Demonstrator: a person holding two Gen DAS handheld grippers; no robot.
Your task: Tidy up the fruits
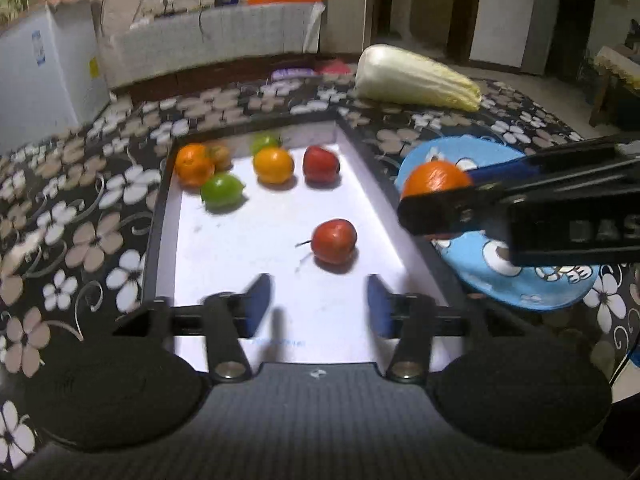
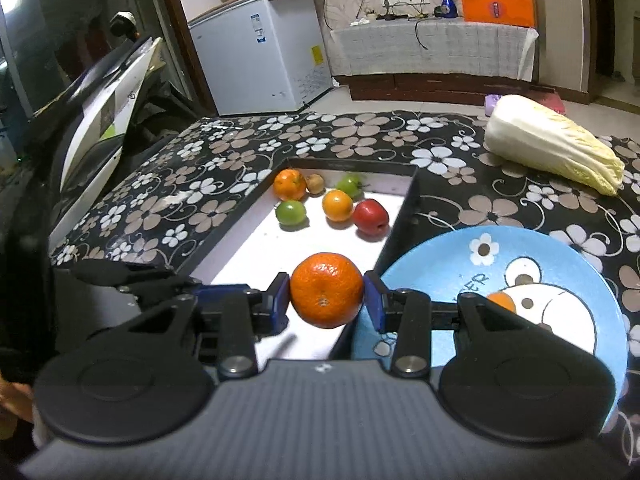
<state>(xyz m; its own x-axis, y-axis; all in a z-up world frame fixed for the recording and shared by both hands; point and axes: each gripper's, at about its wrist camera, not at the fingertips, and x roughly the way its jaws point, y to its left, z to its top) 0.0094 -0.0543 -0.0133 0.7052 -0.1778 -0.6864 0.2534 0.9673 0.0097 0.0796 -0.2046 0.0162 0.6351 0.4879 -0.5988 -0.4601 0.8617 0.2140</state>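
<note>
A black-rimmed tray point(image 1: 158, 216) with a white floor holds several fruits: an orange point(image 1: 193, 165), a green one point(image 1: 222, 192), a yellow-orange one point(image 1: 273, 165) and two red apples point(image 1: 321, 164) point(image 1: 333, 241). My left gripper point(image 1: 318, 306) is open and empty above the tray's near end. My right gripper point(image 2: 326, 296) is shut on an orange point(image 2: 326, 289), held over the tray's right edge beside the blue cartoon plate point(image 2: 448, 264). The held orange also shows in the left wrist view point(image 1: 434, 178) above the plate point(image 1: 516, 284). A small orange piece point(image 2: 502, 302) lies on the plate.
A napa cabbage point(image 1: 416, 78) point(image 2: 556, 142) lies on the floral tablecloth point(image 1: 80, 216) behind the plate. A white chest freezer point(image 2: 260, 56) and a covered cabinet point(image 2: 432, 50) stand beyond the table.
</note>
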